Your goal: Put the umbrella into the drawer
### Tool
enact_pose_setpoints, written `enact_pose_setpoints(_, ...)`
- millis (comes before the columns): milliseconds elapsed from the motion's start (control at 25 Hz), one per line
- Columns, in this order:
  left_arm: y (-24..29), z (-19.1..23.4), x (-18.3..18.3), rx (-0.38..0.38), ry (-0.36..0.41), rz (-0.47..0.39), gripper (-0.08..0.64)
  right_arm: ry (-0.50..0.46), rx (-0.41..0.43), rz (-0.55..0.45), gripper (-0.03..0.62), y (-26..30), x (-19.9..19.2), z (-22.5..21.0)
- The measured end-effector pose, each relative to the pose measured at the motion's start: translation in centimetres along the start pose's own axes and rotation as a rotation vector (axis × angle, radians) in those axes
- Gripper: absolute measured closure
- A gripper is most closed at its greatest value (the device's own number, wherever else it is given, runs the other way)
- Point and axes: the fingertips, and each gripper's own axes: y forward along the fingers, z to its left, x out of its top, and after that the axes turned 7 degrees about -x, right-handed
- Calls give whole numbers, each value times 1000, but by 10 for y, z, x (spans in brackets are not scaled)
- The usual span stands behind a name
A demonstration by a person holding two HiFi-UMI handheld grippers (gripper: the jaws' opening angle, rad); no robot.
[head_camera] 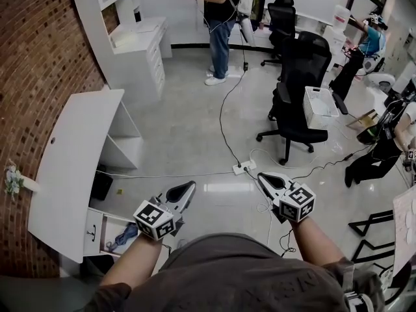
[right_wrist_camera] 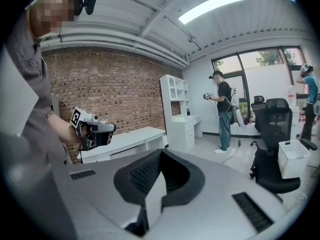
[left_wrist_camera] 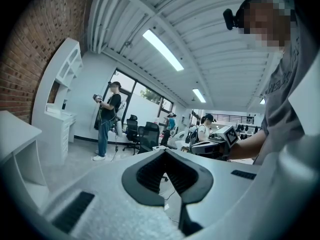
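Looking down on a pale floor (head_camera: pixel 188 129), with a brick wall (head_camera: pixel 39 57) along the left edge and a white bench (head_camera: pixel 71 168) at centre left. Holding the left gripper (head_camera: pixel 187 188) and the right gripper (head_camera: pixel 265 177) side by side at lower centre, well apart from the bench and aiming out over the floor. Showing both sets of fingers (left_wrist_camera: pixel 150 173) clenched tip to tip and grasping nothing, plainly so in each gripper view.

Finding the drawer (head_camera: pixel 96 229) pulled open under the bench at lower left, with a blue bundle (head_camera: pixel 122 237) lying inside it, likely the umbrella, though too small for certainty. Judging the placing as already done, then, and standing at the tail of the task. Calling next, probably, for nothing more than swinging the left gripper down to the lower left and nudging the drawer front shut with clenched fingers, taking care not to trap the bundle.

Getting the drawer and its contents from the head view alone; missing both entirely in the gripper views. Catching, in the left gripper view, the right gripper at centre right and ceiling lights (left_wrist_camera: pixel 162 49) overhead. Catching, in the right gripper view, the left gripper at centre left before the brick wall, plus the bench top and an office chair (right_wrist_camera: pixel 272 134) at right.
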Motion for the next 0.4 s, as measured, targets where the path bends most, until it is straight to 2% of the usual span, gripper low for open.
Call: enact_pose_setpoints(400,0,2,-2,4,-4,-1,560,-3,12,2,600,4,-1,0)
